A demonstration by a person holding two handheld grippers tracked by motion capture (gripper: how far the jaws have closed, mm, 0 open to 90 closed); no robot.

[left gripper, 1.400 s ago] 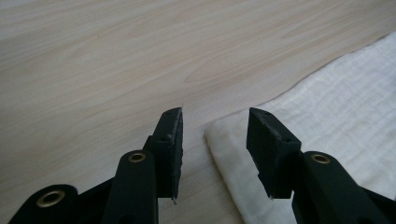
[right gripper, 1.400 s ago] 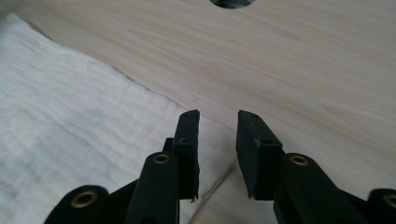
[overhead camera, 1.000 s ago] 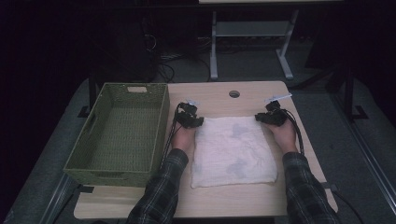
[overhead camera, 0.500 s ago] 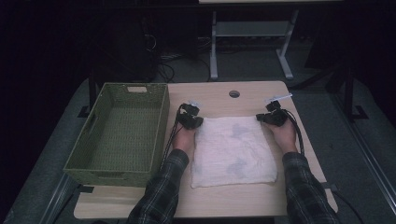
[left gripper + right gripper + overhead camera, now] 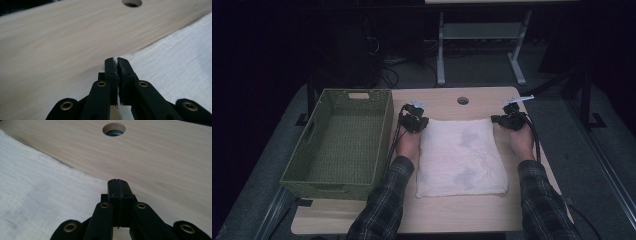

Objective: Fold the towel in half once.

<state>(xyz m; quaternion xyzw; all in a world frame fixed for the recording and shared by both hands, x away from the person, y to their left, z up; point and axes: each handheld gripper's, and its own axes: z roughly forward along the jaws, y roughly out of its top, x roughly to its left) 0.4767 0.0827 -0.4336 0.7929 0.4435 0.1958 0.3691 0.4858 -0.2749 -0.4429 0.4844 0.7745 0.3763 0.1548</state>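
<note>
The left gripper sits at the far left corner of the white cloth, and in the left gripper view its two black jaws are clenched on that corner, a sliver of white fabric pinched between the pads and poking out at the tips. From there the cloth spreads to the right of the jaws, while bare pale wood of the worktop lies to their left and ahead of them.

The right gripper is at the far right corner of the same cloth. Its jaws are closed tight against each other in the right gripper view, right at the cloth's edge; whether fabric is caught between the pads I cannot tell, since the tips hide the corner. Here the cloth stretches away to the left of the jaws, and the worktop runs to their right and ahead.

Beyond both grippers, between them, is a round cable hole in the worktop; it appears ahead of each pair of jaws. The cloth lies flat, reaching from the two grippers back toward the person, whose plaid sleeves flank it. A green woven basket stands just outside the left gripper, away from the cloth
</note>
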